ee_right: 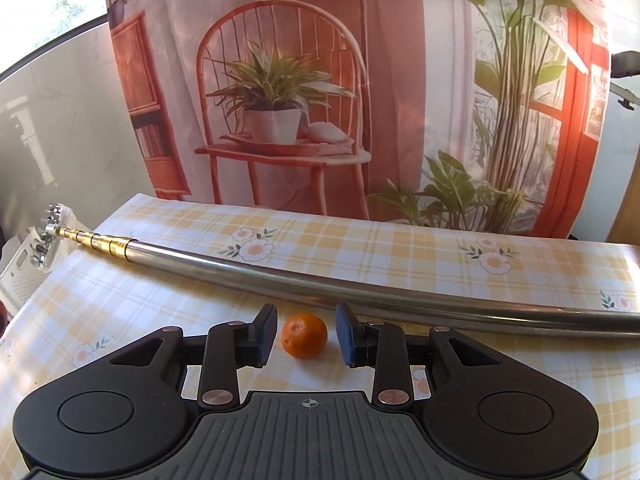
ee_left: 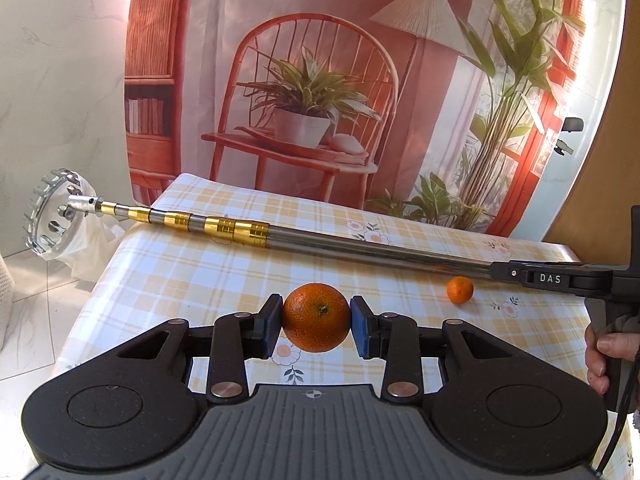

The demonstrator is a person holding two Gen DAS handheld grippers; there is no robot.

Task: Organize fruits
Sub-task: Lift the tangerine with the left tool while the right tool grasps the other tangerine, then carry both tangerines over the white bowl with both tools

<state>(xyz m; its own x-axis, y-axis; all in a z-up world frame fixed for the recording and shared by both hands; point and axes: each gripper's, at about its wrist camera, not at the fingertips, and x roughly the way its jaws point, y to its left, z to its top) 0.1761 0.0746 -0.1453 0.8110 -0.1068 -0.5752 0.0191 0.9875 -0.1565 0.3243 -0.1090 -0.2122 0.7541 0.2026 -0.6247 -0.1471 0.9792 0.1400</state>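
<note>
1. The left gripper (ee_left: 316, 322) has its jaws closed on a large round orange fruit with a dimpled skin (ee_left: 316, 317); both blue-faced pads press against its sides, and the fruit sits raised above the table (ee_left: 168, 268).
2. The table is covered with a yellow-and-white checked cloth printed with small flowers.
3. A small round orange fruit (ee_right: 304, 335) rests on the cloth. In the right wrist view it lies between the pads of the right gripper (ee_right: 306, 334), whose jaws stand apart with a gap on each side of the fruit, touching nothing.
4. A long telescopic metal pole with gold-coloured collars (ee_right: 280, 280) lies across the table just beyond the small fruit. Its far end carries a toothed metal ring with a white net bag (ee_left: 56, 212), which overhangs the table's left edge.
5. In the left wrist view, a person's hand (ee_left: 604, 356) grips the black handle of the right gripper at the right edge of the picture.
6. A printed backdrop showing a red chair and potted plants (ee_left: 312, 92) hangs behind the table.
</note>
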